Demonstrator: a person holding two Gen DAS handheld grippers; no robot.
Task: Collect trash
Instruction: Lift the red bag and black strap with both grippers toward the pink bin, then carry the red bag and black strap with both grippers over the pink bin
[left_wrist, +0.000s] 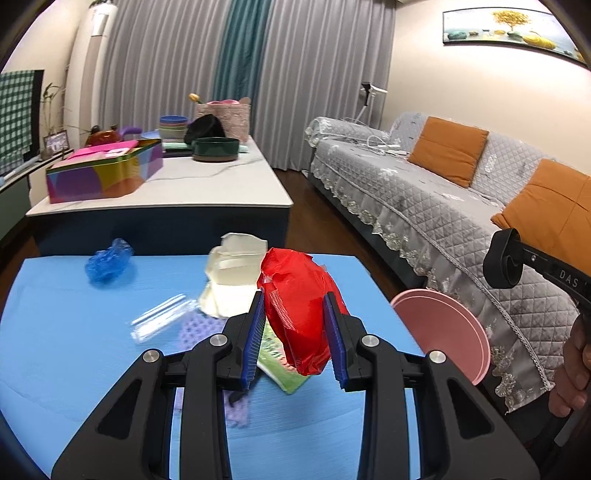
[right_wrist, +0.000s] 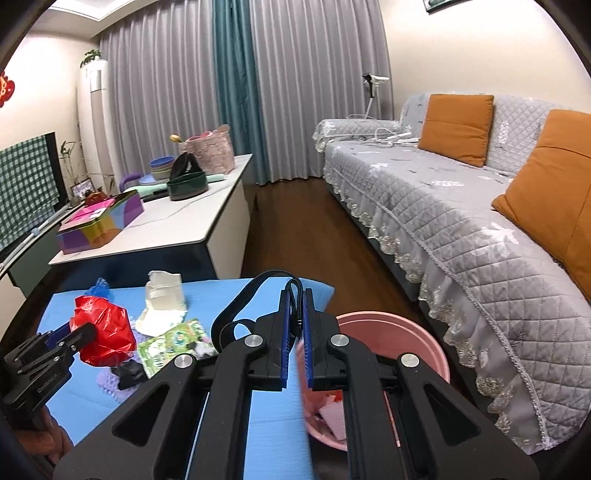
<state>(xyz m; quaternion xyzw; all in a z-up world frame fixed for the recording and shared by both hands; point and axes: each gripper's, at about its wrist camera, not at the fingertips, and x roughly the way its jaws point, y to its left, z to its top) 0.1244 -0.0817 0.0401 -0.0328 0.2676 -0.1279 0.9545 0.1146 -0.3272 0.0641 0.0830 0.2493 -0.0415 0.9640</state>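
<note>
While the left gripper (left_wrist: 297, 328) pinches a crinkled red plastic bag (left_wrist: 299, 310), the right gripper's (right_wrist: 298, 332) jaws clamp a black braided cord (right_wrist: 295, 295).

Grey sofa (right_wrist: 461, 206), orange cushions (right_wrist: 456, 127).

Clear wrapper (left_wrist: 162, 320) motion-blurred. Purple mesh (left_wrist: 201, 328) partly behind left tongs (left_wrist: 297, 334). Bin (right_wrist: 400, 332) contents mostly hidden by right tongs (right_wrist: 298, 334); near rim smeared.
</note>
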